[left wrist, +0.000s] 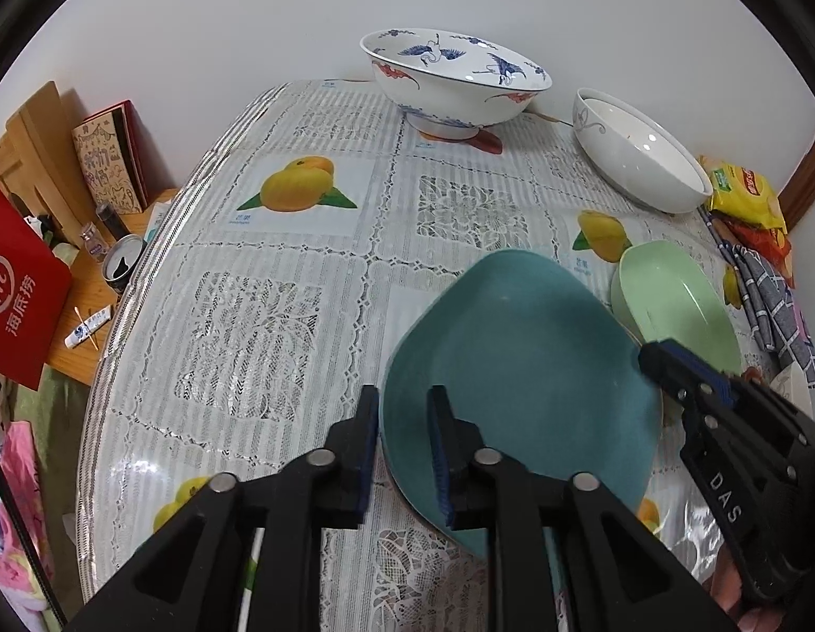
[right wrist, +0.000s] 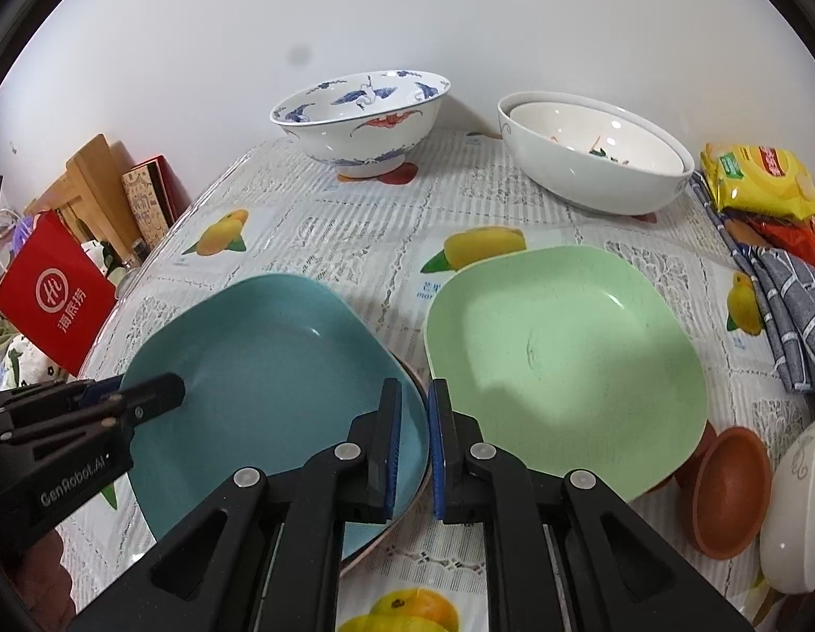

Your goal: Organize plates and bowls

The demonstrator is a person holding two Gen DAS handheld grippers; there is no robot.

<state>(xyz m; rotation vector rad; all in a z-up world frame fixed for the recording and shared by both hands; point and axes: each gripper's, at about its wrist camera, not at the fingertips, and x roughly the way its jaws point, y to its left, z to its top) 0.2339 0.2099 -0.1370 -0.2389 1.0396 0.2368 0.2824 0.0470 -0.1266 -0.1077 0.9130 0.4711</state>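
Note:
A teal square plate (left wrist: 518,379) (right wrist: 270,389) lies on another plate near the table's front. My left gripper (left wrist: 405,453) straddles its left rim, jaws narrowly parted; whether they pinch it is unclear. It also shows in the right wrist view (right wrist: 155,395). My right gripper (right wrist: 414,447) straddles the teal plate's right rim, jaws nearly closed, and shows in the left wrist view (left wrist: 665,363). A green square plate (right wrist: 560,368) (left wrist: 676,300) sits to the right, resting on a brown bowl (right wrist: 723,490). A blue-crane bowl (left wrist: 455,79) (right wrist: 360,116) and nested white bowls (left wrist: 639,152) (right wrist: 592,158) stand at the back.
The lace fruit-print tablecloth (left wrist: 281,284) covers the table. Snack bags (right wrist: 760,184) and a checked cloth (right wrist: 792,305) lie at the right edge. A white bowl (right wrist: 797,516) sits at the front right. A red bag (left wrist: 18,289) and clutter stand on a side shelf to the left.

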